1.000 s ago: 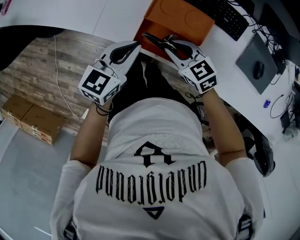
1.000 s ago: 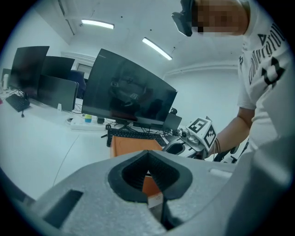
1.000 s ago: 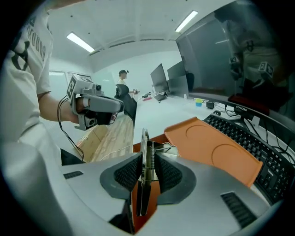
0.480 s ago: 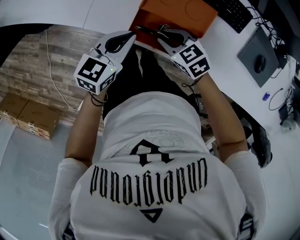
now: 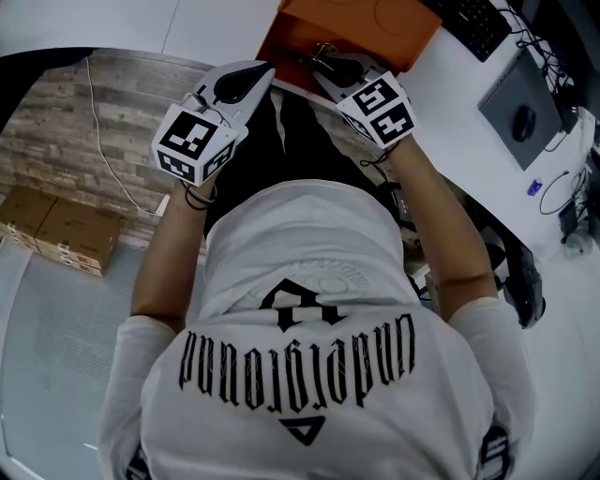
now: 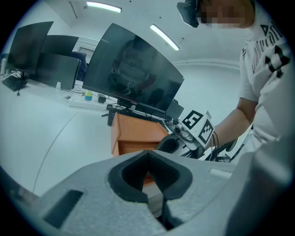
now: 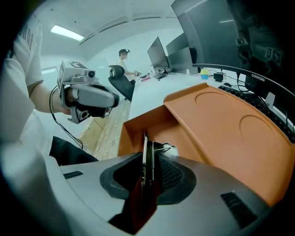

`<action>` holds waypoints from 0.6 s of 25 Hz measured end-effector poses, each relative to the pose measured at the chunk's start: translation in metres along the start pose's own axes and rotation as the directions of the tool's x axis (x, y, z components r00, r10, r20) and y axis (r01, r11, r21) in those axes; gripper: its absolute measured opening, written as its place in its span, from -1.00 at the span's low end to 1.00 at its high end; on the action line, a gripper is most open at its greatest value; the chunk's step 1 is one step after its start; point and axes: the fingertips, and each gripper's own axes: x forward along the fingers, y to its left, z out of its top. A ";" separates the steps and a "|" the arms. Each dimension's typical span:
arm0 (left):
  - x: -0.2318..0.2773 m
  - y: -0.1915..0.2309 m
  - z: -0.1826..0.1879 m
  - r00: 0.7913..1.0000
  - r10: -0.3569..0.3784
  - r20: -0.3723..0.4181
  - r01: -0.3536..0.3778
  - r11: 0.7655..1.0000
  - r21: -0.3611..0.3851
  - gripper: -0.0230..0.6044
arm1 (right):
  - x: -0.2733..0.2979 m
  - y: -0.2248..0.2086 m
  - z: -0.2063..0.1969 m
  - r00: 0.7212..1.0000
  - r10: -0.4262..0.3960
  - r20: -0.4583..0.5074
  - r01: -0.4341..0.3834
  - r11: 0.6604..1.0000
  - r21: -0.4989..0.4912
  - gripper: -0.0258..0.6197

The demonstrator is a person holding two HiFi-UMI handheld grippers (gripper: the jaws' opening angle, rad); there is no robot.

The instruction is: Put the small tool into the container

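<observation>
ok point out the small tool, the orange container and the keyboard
small tool (image 7: 144,156), right gripper view, the metal part above its red handle
orange container (image 7: 133,133), right gripper view, its left wall
keyboard (image 5: 473,23), head view, middle of the keys

Orange container (image 5: 367,22), white desk (image 5: 452,105), brown wood-plank floor (image 5: 82,122), white shirt (image 5: 309,246) with black lettering, red-handled small tool (image 7: 145,159).

In the head view the top edge cuts off the orange container (image 5: 366,23), and my right gripper (image 5: 328,70) covers part of its opening. The small tool (image 7: 144,147) loses its lower half between the pads, perhaps red-handled.
</observation>
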 end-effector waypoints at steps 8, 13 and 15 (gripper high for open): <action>-0.003 0.005 -0.006 1.000 0.002 -0.003 -0.002 1.000 0.001 -0.88 | 0.012 0.000 -0.004 0.999 0.015 -0.049 -0.015 1.000 0.005 -0.63; -0.001 0.002 -0.007 1.000 -0.010 -0.004 0.010 1.000 0.002 -0.88 | 0.014 -0.003 -0.006 0.998 0.002 -0.060 -0.002 1.000 0.006 -0.63; -0.001 0.001 -0.006 1.000 -0.005 0.004 0.005 1.000 0.005 -0.88 | 0.015 -0.004 -0.007 0.998 -0.007 -0.067 0.007 1.000 0.001 -0.63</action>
